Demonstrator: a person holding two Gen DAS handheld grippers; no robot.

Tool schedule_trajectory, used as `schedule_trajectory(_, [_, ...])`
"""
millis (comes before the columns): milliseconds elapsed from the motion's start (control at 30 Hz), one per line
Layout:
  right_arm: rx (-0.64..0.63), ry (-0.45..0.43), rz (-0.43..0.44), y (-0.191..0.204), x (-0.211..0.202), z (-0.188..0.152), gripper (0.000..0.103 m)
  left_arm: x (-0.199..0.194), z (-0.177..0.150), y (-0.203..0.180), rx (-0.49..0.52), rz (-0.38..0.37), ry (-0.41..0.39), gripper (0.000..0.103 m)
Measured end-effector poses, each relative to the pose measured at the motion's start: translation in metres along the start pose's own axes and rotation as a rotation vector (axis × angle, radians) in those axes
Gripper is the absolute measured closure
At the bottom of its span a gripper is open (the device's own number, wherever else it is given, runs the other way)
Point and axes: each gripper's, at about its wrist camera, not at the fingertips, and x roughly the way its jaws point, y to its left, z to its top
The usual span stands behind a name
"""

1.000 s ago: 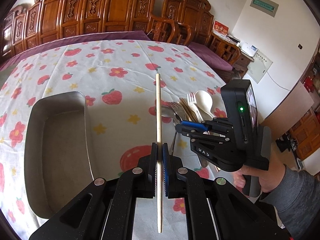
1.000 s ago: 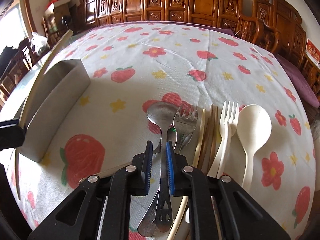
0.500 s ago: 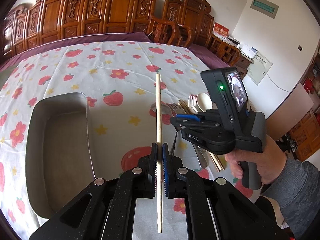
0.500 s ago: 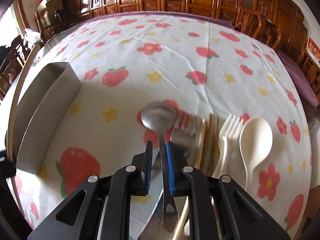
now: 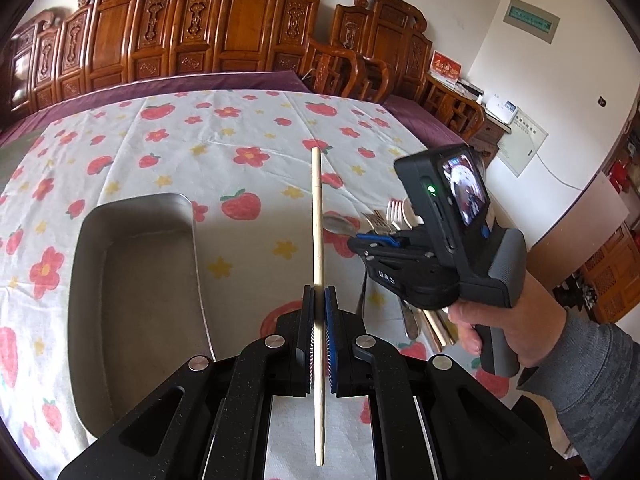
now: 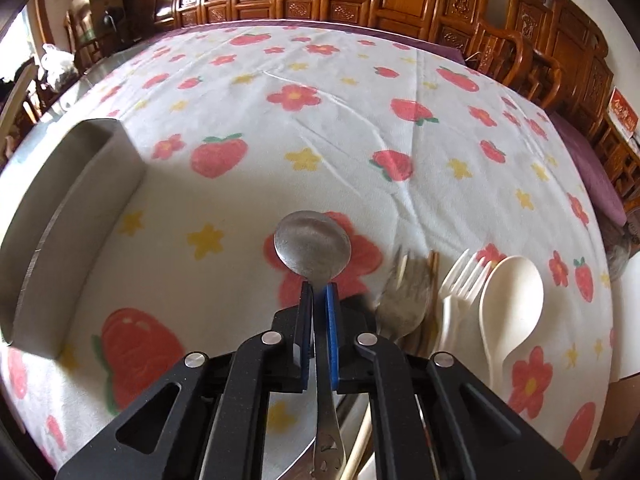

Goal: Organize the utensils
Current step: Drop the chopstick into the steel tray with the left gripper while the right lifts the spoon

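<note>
My left gripper (image 5: 319, 294) is shut on a pale wooden chopstick (image 5: 317, 216) that points forward above the table. To its left lies an empty metal tray (image 5: 136, 288), also in the right wrist view (image 6: 68, 208). My right gripper (image 6: 319, 292), seen from outside in the left wrist view (image 5: 370, 238), is shut on the handle of a metal spoon (image 6: 312, 246) and holds it lifted. On the cloth to the right lie a metal fork (image 6: 404, 300), brown chopsticks (image 6: 430, 300), a white plastic fork (image 6: 458, 292) and a white plastic spoon (image 6: 510, 300).
The table has a white cloth with strawberries and flowers (image 6: 320, 128). Carved wooden chairs (image 5: 240, 40) line the far edge. A person's hand and grey sleeve (image 5: 560, 344) hold the right gripper at the right.
My right gripper has lifted the metal spoon off the cloth and away from the other utensils. The left gripper still holds the chopstick and has barely moved.
</note>
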Motion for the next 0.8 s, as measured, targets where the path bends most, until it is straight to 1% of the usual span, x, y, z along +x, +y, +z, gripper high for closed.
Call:
schedule_trajectory(133, [-0.016, -0.039, 0.014, 0.009, -0.020, -0.005, 0.096, -0.011, 0.004, 0.003, 0.000, 0.015, -0.015, 0.099])
schedule_trajectory(267, [-0.013, -0.096, 0.028, 0.014, -0.048, -0.008, 0.096, -0.024, 0.010, 0.008, 0.008, 0.039, -0.027, 0.099])
schedule_trajectory(367, [-0.014, -0.133, 0.037, 0.018, -0.066, -0.007, 0.100, -0.031, 0.014, 0.015, 0.004, 0.058, -0.035, 0.099])
schedule_trajectory(500, [-0.031, -0.173, 0.042, 0.025, -0.084, -0.005, 0.101, -0.039, 0.017, 0.032, -0.005, 0.104, -0.035, 0.099])
schedule_trajectory(667, [-0.012, -0.186, 0.067, 0.029, -0.092, -0.002, 0.101, -0.041, 0.019, 0.057, -0.016, 0.158, -0.025, 0.099])
schedule_trajectory(800, [-0.035, -0.204, 0.089, 0.045, -0.103, 0.005, 0.101, -0.037, 0.019, 0.079, -0.032, 0.196, 0.006, 0.099])
